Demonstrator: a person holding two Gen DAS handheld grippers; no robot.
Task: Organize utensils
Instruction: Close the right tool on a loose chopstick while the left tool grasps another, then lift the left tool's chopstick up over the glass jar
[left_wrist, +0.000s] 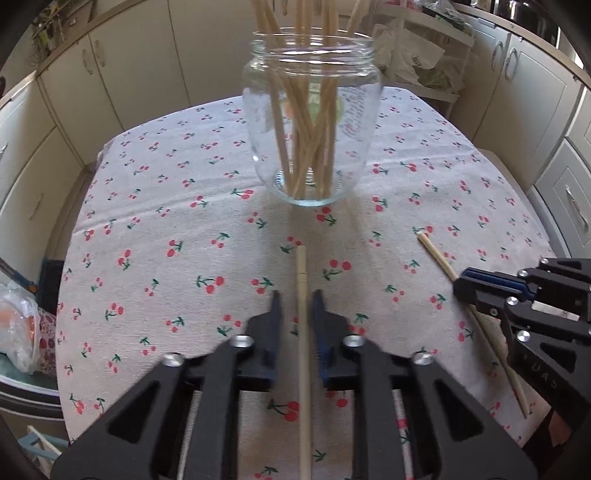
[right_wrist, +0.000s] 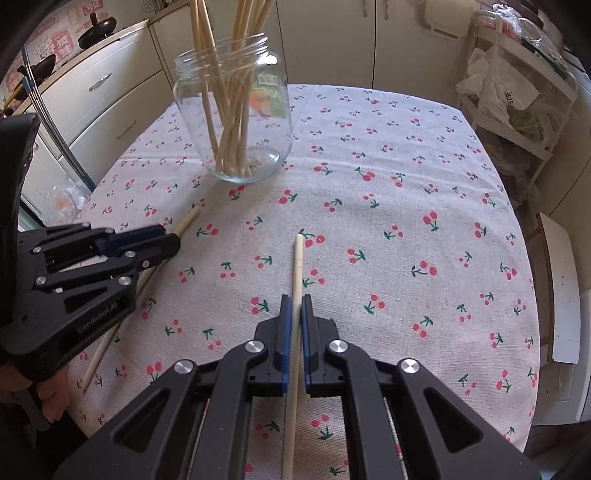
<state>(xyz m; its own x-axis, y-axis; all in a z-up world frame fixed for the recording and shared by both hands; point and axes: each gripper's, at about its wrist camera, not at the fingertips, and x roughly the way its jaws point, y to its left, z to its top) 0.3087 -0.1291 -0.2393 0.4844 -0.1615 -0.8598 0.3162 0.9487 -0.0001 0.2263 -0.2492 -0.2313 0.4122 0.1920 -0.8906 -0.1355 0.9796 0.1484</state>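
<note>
Left wrist view, nearest first: the left gripper (left_wrist: 297, 306) is set low over the cherry-print tablecloth (left_wrist: 147, 221), and a chopstick (left_wrist: 303, 332) is seen running lengthwise between its blue-padded fingers (left_wrist: 274, 314). A narrow gap is left on each side of the stick, so the jaws are judged to be slightly apart and not yet clamped; the straddling pose looks chosen so that the stick can be pinched along its length. To the right in the same view, the right gripper (left_wrist: 467, 290) is seen over a second chopstick (left_wrist: 436, 254) lying slantwise on the cloth.

In the right wrist view that stick (right_wrist: 297, 273) is framed between the right gripper (right_wrist: 295, 314) and appears pressed by both pads, so it is judged to be held, or all but held. The left gripper (right_wrist: 162, 240) is visible at the left over its own stick (right_wrist: 188, 218).

Farther off, near the middle of the table, a glass jar (left_wrist: 310, 122) stands upright with many chopsticks leaning inside; it is evidently the collecting place, and both loose sticks lie well apart from it, with their far ends pointed roughly toward it.
</note>
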